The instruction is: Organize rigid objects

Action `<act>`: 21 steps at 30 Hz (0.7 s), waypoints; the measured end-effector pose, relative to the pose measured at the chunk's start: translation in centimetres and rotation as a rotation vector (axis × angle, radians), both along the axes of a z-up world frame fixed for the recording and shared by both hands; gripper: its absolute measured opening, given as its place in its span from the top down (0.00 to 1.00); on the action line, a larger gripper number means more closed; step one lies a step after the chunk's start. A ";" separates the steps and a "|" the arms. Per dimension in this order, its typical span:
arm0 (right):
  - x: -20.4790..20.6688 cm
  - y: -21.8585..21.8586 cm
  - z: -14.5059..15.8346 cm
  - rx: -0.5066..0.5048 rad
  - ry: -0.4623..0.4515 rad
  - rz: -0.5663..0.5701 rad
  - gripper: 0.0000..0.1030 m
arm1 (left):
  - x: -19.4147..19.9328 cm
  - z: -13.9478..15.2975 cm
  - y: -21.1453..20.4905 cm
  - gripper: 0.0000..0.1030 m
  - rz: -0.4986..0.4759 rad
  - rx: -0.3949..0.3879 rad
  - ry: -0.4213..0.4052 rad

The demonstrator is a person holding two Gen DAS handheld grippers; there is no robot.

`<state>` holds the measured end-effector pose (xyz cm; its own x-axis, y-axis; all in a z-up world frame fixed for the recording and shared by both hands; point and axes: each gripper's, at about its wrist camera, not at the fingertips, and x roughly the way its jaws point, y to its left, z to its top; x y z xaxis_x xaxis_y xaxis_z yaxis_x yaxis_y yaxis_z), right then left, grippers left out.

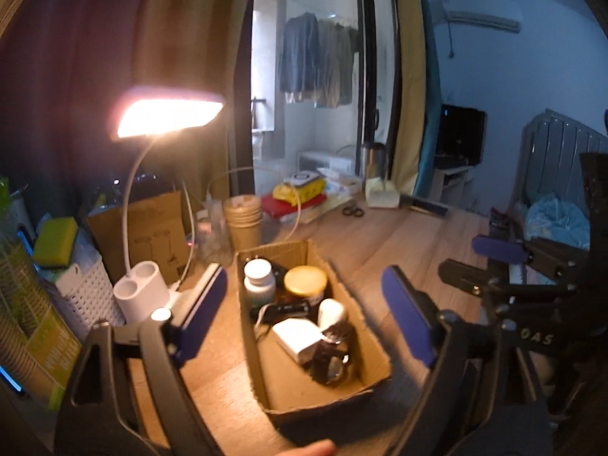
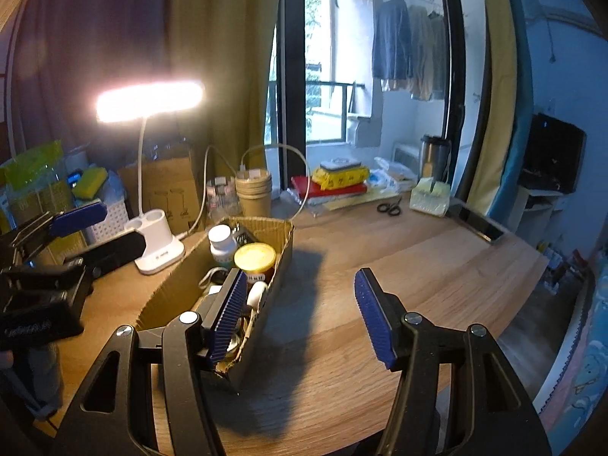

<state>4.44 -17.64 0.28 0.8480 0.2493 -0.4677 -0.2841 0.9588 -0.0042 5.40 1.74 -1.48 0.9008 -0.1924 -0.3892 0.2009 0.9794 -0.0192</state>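
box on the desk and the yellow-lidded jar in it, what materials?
Box: corrugated cardboard, matte brown; fluted edge shows along its rim in the right wrist view. Jar: body dark and translucent, glass or plastic, can't tell; lid smooth matte yellow, likely plastic.

My left gripper (image 1: 304, 304) has two black arms with round silver screws. On each tip sits a flat blue pad (image 1: 203, 313). My right gripper (image 2: 300, 315) looks the same, and its blue pads (image 2: 374, 317) have little ridges like a comb. From the side it is black, with some pale letters on it.
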 end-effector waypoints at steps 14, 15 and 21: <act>-2.1 0.0 2.4 0.004 -0.088 -0.030 0.31 | -2.2 2.4 1.1 0.06 0.106 -0.031 -0.117; -2.0 0.0 2.5 0.006 -0.089 -0.034 0.31 | -2.4 2.5 1.1 0.06 0.103 -0.029 -0.121; -2.2 -0.3 2.6 0.025 -0.101 -0.053 0.31 | -3.0 2.9 0.6 0.06 0.075 -0.017 -0.128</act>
<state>2.25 -17.93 2.87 0.9029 0.2133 -0.3733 -0.2321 0.9727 -0.0057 2.35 2.30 1.38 0.9551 -0.1278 -0.2671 0.1286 0.9916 -0.0146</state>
